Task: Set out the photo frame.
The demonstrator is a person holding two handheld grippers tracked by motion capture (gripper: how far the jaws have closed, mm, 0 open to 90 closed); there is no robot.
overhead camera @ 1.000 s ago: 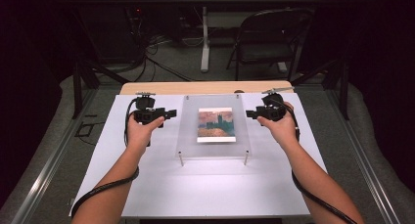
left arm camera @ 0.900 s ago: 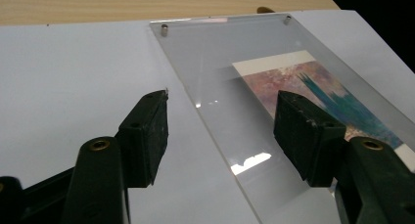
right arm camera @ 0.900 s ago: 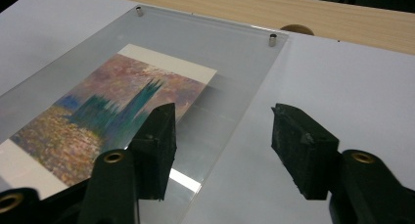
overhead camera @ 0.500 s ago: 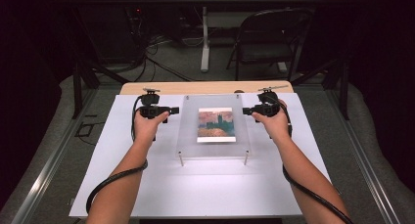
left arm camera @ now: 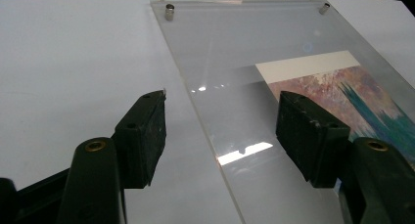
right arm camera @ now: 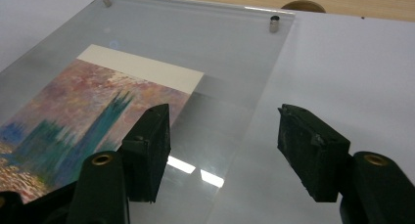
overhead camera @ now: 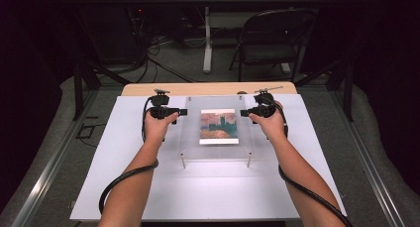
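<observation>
Both my tools wide, left tool (overhead camera: 182, 111) and right tool (overhead camera: 243, 113) straddling the acrylic photo frame (overhead camera: 218, 150) side edges; rigid, slick, scratch-prone, so grip edges squarely.

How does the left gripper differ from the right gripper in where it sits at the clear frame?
The left gripper straddles the clear frame's left edge; the right gripper straddles its right edge. The left gripper points right, the right gripper left. Both are open, neither clamped on the frame.
</observation>
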